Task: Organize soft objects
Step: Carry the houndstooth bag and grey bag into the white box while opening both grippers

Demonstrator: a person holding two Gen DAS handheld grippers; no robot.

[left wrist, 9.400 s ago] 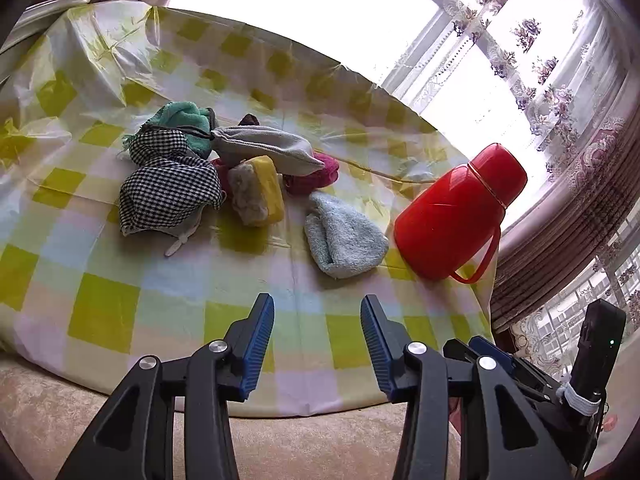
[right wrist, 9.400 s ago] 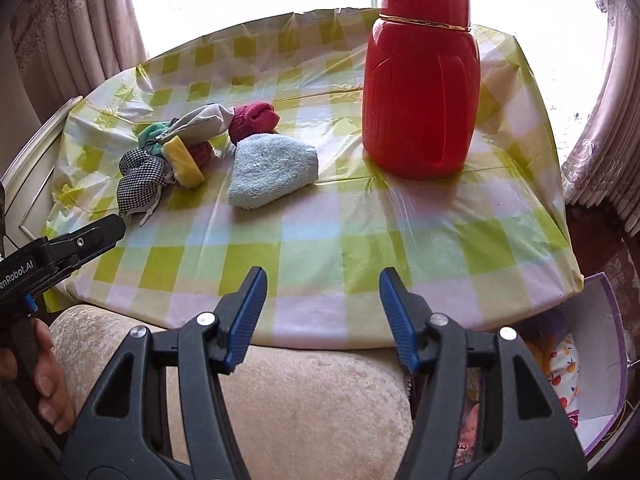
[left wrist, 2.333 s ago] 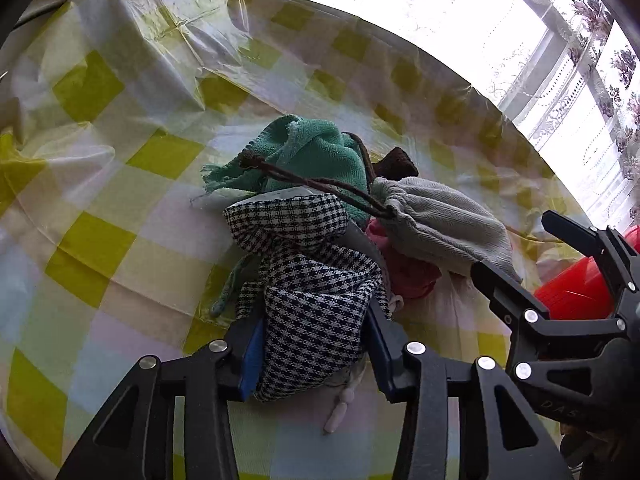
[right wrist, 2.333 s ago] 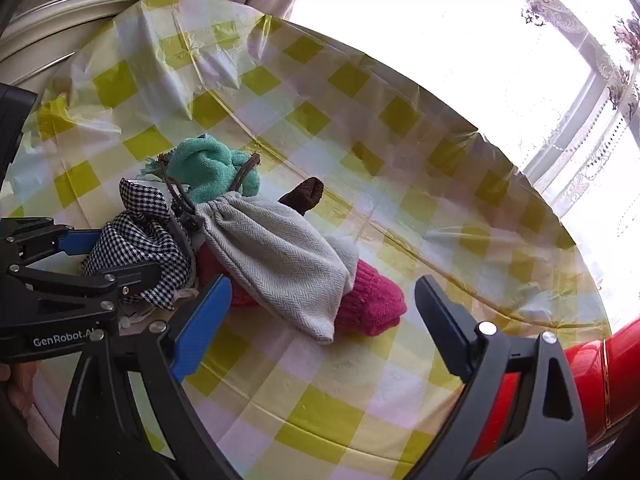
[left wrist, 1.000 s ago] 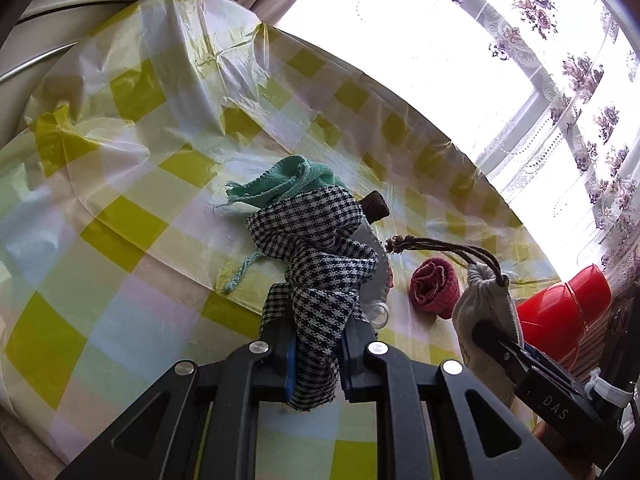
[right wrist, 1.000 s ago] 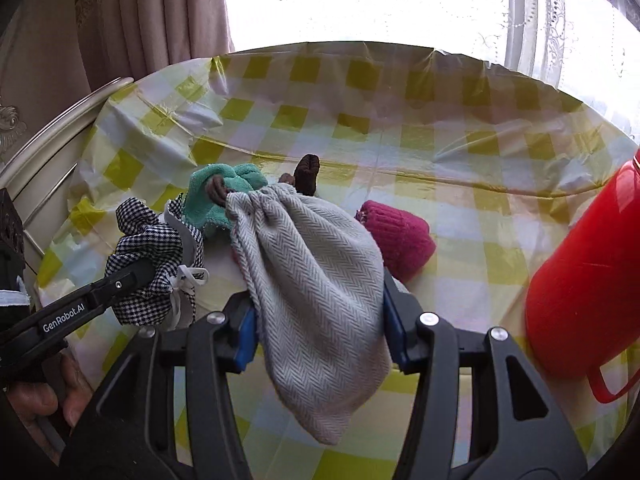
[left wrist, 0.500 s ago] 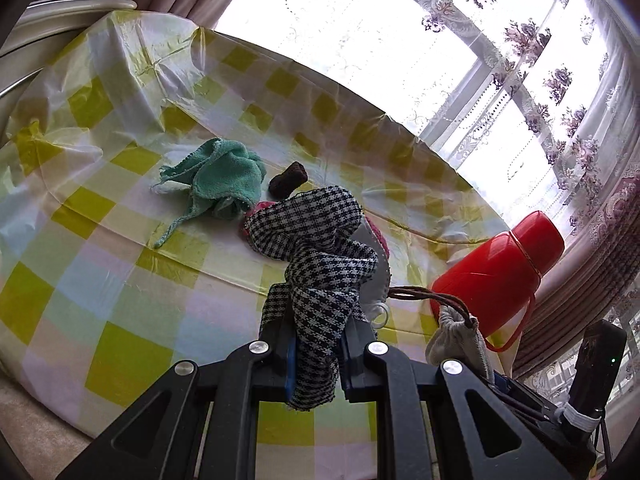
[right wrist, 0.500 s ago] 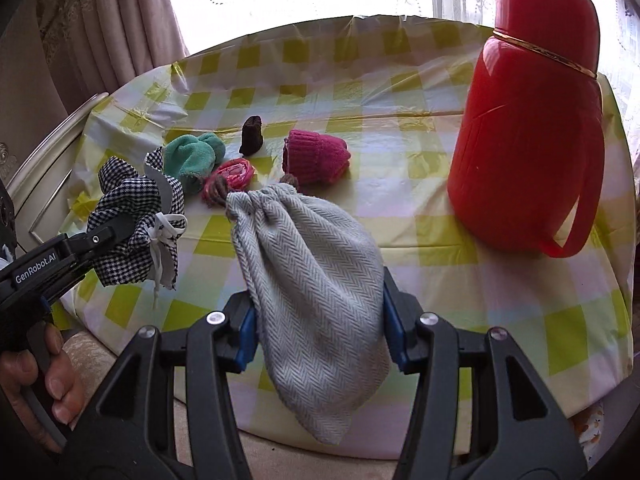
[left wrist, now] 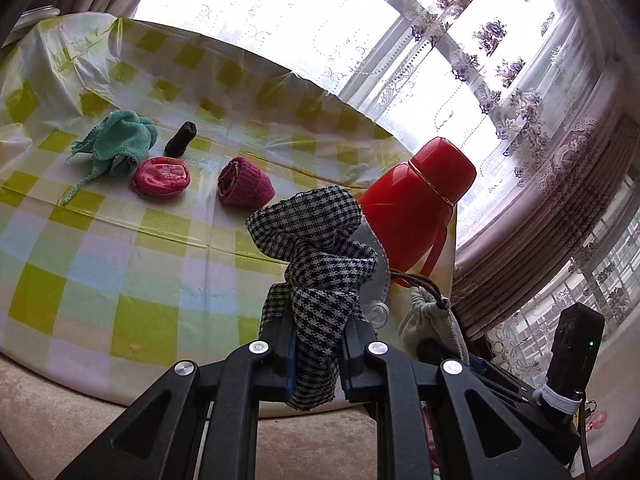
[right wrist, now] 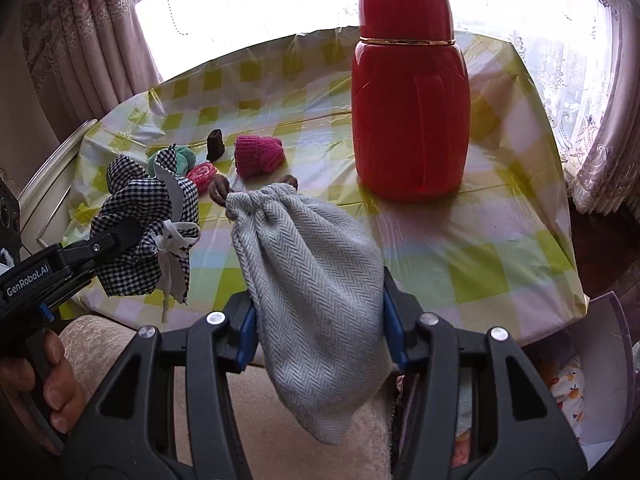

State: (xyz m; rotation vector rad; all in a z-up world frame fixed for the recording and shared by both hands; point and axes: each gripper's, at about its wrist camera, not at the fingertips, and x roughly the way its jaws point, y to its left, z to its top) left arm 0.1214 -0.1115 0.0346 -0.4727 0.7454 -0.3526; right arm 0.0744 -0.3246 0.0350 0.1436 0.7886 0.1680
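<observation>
Nearest the cameras, both grippers are carrying cloth clear of the table. The left gripper point(left wrist: 316, 354) is pinching a checked cloth point(left wrist: 316, 272), its jaws pressed tight on the lower folds while the rest is bunching up ahead of them. The right gripper point(right wrist: 320, 332) is squeezing a grey drawstring pouch point(right wrist: 316, 280) across its middle, jaws held part-way apart by the bulk; the gathered neck and brown cord are pointing forward, and the bottom is hanging below the jaws over the beige seat.

Judging by this, the step in hand is the carry-off: two soft things are lifted and heading for wherever they belong. A box point(right wrist: 600, 364) is showing low, to the right of the right jaws; it may be the goal, though that is a guess. The next move calls for bringing each load over its place and parting the jaws.

Ahead of the jaws, on the checked tablecloth point(left wrist: 160, 240), a magenta knit piece point(left wrist: 245, 182), a pink pouch point(left wrist: 162, 174), a teal towel point(left wrist: 120, 140) and a small brown item point(left wrist: 181, 138) are waiting, left of the red flask point(right wrist: 410, 112).
</observation>
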